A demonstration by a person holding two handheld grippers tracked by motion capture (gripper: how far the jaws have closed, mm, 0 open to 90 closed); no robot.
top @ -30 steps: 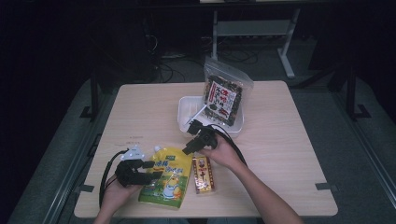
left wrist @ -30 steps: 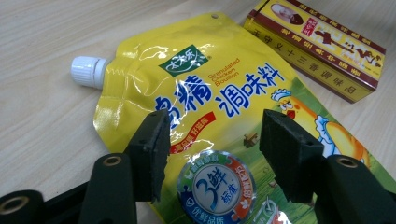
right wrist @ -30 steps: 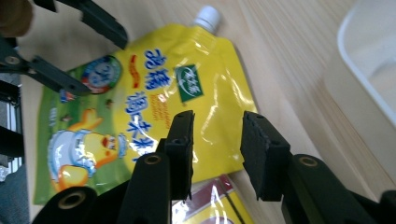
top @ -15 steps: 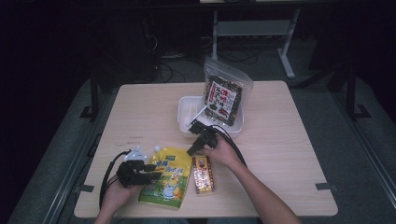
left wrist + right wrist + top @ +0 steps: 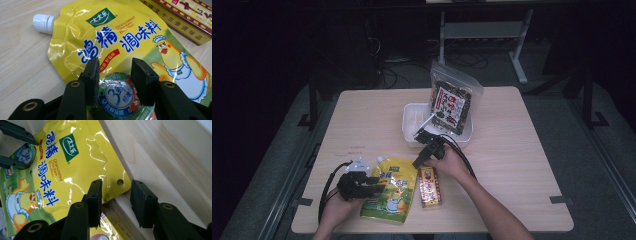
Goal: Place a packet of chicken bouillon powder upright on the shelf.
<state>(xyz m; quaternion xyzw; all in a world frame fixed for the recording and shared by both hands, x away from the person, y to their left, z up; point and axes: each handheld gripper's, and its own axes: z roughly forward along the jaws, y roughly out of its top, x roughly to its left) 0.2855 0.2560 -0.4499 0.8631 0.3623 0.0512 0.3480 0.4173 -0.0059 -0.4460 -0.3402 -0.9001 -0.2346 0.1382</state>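
A yellow spouted bouillon pouch (image 5: 389, 192) lies flat at the table's front, with a long red-and-gold box (image 5: 429, 186) along its right side. My left gripper (image 5: 374, 182) reaches in from the pouch's left edge. In the left gripper view its jaws have just been closing, and the pads now press on the pouch (image 5: 112, 37) around a round blue sticker. My right gripper (image 5: 418, 162) hovers over the pouch's top right corner. In the right gripper view its jaws (image 5: 115, 187) stand apart, astride that punched corner of the pouch (image 5: 62, 157) and the box end (image 5: 110, 227).
A white tray (image 5: 412, 117) sits at mid-table with a clear snack bag (image 5: 452, 102) leaning in it. Cables trail from both grippers. The table's front edge is close behind both hands. Bare wood lies to the left and right.
The right gripper has sunk slightly toward the pouch's corner. The left hand has kept its place while its jaws narrowed on the pouch.
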